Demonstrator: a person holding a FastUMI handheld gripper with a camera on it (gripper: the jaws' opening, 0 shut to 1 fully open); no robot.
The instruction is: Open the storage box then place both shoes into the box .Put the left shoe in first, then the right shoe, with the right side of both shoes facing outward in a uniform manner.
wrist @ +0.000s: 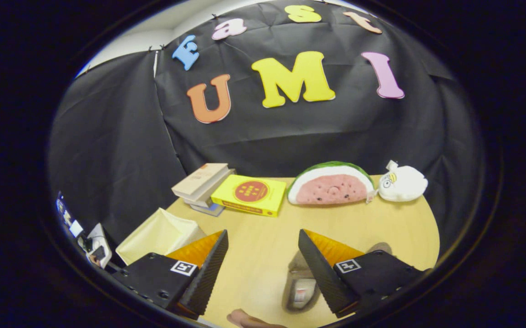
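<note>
While the gripper (pixel 263 246) hangs above the pale wooden tabletop (pixel 263 228), we see its two fingers standing wide apart with bare wood between them and nothing clamped. Just beside the inner face of the right finger, and partly hidden under it, we note a grey-brown slipper-like shoe (pixel 300 284) lying on the wood, its opening with a pale insole turned upward; a further rounded grey-brown piece (pixel 380 248) shows beyond that same finger, and we cannot tell whether it belongs to this shoe or to a second one. To the outer side of the left finger we find the cream-coloured fabric storage box (pixel 160 234) at the near left corner of the table; whether it is open we cannot tell. At the far edge of the table, well beyond the fingertips, we observe a row of four items: a stack of books with pale covers (pixel 203 184), then a flat yellow book or box with a red round emblem (pixel 250 195) just beside the stack, then a watermelon-slice plush cushion with a green rind and pink face (pixel 331 184), and finally a small white plush toy (pixel 402 183) next to the cushion. Between the fingers at the nearest edge we glimpse a fingertip of a person's hand (pixel 249 320).
</note>
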